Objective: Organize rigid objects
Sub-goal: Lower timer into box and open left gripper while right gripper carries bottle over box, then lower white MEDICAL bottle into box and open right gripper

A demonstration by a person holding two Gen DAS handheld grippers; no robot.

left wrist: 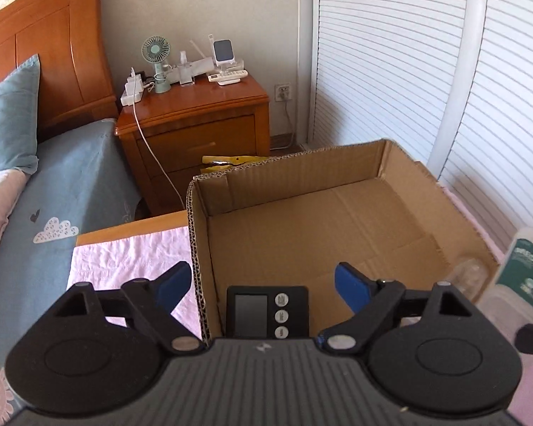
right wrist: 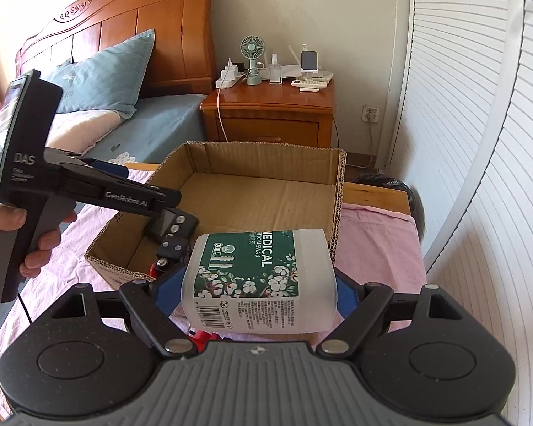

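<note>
Cardboard box point(left wrist: 341, 213), one, sits on your pink cloth point(left wrist: 124, 262); one timer point(left wrist: 266, 310) lies inside, near-left; your left gripper point(left wrist: 263, 285) gapes empty; your right gripper point(right wrist: 257, 293) clamps one swab tub point(right wrist: 259, 280).

One cardboard box point(right wrist: 266, 191), one black timer point(left wrist: 266, 310), one dark die point(right wrist: 176, 248), one cotton swab tub point(right wrist: 259, 280), two grippers.

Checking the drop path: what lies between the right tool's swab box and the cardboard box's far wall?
Right wrist view: beyond the cotton swab box, the cardboard box floor is bare up to the far wall.
</note>
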